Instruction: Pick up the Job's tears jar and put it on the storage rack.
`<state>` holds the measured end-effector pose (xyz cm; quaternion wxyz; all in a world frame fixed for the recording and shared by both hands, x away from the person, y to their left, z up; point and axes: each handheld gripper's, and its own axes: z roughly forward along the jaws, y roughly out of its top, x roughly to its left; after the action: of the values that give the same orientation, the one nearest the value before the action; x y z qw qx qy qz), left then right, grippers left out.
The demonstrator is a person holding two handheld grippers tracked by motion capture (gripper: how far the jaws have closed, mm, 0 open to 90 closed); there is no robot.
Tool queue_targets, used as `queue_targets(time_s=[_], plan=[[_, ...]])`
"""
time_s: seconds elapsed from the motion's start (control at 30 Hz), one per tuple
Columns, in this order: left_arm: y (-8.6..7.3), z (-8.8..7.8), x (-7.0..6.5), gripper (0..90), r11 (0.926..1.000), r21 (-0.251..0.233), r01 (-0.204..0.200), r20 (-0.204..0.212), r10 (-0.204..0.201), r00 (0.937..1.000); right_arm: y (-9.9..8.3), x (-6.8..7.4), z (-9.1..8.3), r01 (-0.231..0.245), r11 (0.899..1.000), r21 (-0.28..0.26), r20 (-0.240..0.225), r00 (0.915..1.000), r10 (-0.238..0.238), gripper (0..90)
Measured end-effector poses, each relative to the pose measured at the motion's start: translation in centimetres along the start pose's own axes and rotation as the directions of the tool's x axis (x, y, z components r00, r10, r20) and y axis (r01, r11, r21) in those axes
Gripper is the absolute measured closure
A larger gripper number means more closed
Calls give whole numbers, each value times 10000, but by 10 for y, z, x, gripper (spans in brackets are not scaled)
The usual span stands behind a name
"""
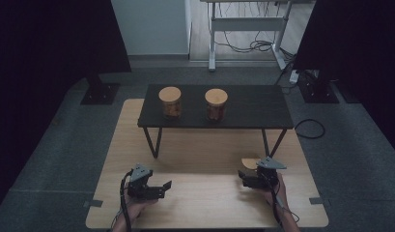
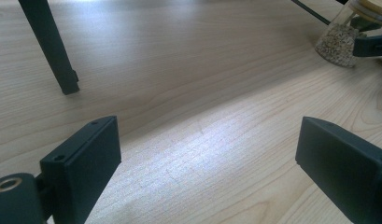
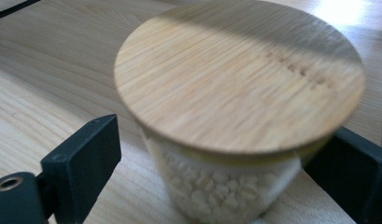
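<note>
Jar [image 3: 235,135] of pale grains with wooden lid, lower right of the high view on the tabletop [image 1: 204,203], sitting between the right claw's [image 1: 249,180] spread jaws, not visibly gripped. Left claw [image 1: 159,189] gaping, empty, lower left. Better centred below the lid before closing.

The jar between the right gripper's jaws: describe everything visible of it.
The jar is clear, glass by its look, and filled with pale, small grains. A round, flat wooden lid closes it and overhangs the body. It stands upright on the light wooden table, near the right front. The right gripper has a jaw on each side of it; whether they press on it cannot be told.
</note>
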<state>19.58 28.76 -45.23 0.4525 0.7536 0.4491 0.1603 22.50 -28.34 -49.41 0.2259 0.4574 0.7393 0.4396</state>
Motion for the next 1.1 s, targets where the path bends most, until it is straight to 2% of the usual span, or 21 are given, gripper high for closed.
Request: queue_targets(time_s=[0.13,0.3,0.37,0.6,0.77,1.1], plan=[[0,0,1,64,10000,7,34,-6,-34,10000,4,2,5,6,9999,122,62,10000,-7,110],[0,-1,1,64,10000,-26,36,-4,-36,10000,6,10,7,-3,9996,272,611,9981,-14,234],[0,-1,1,64,10000,-24,20,-1,-20,10000,5,8,7,-50,9996,276,542,9985,35,236],[0,-1,-1,64,10000,-43,-43,47,43,10000,5,14,6,114,9996,248,727,9973,-132,246],[0,-2,-1,64,10000,-83,-31,51,31,10000,4,10,3,99,9998,154,361,9993,-104,248],[1,-4,-2,64,9998,-181,-73,67,75,9999,4,19,-13,415,9990,-144,-82,9991,-416,248]])
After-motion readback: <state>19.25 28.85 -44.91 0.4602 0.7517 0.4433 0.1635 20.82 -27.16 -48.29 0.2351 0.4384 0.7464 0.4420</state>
